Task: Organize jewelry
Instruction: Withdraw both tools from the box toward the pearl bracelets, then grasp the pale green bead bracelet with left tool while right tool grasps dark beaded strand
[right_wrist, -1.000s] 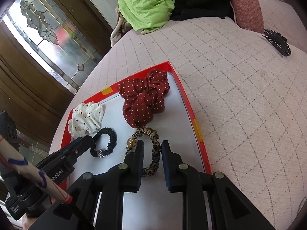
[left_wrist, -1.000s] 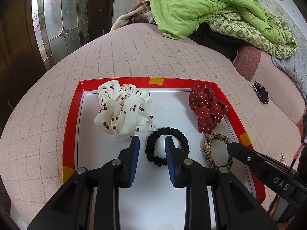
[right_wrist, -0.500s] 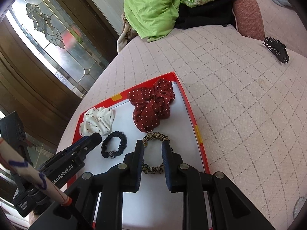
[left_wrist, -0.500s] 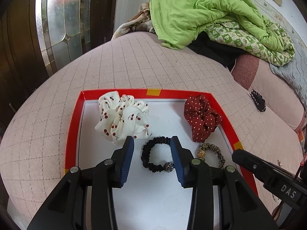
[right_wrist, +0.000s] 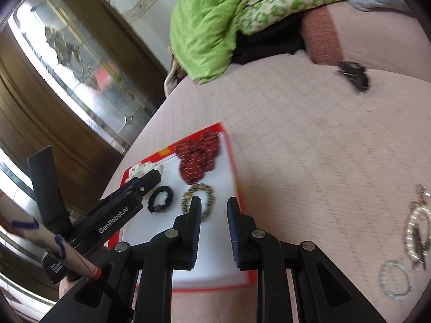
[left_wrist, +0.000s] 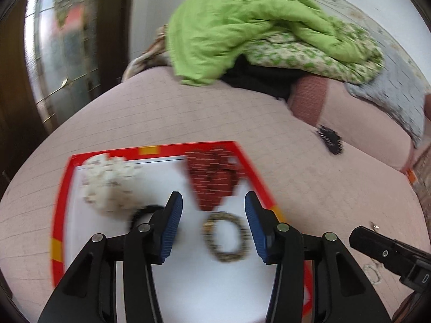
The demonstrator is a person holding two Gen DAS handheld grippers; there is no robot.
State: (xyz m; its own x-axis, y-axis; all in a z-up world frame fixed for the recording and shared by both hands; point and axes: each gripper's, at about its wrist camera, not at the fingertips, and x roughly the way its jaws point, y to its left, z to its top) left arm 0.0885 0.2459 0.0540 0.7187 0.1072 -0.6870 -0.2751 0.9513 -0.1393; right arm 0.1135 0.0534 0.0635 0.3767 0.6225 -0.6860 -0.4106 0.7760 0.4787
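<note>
Red-rimmed white tray (right_wrist: 235, 177) on pink quilted bed, holding white scrunchie (left_wrist: 107, 185), red dotted scrunchie (left_wrist: 212, 177), black tie (right_wrist: 161, 198), leopard tie (left_wrist: 226, 238), left tongs (left_wrist: 212, 215) opening, empty, right tongs (right_wrist: 214, 210) narrowly parted, empty.

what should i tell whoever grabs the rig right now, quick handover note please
Left gripper: jaws opening, nothing gripped, above the tray.
Right gripper: jaws apart, empty, at the tray's right edge.
In the red-rimmed tray: white scrunchie, dark red dotted scrunchie, black hair tie, leopard hair tie. All lie loose.
Off the tray, on the pink quilt: black claw clip, beaded bracelets on the right.
Done: four hair pieces in the tray.
Left, probably: bring in the clip and bracelets.
</note>
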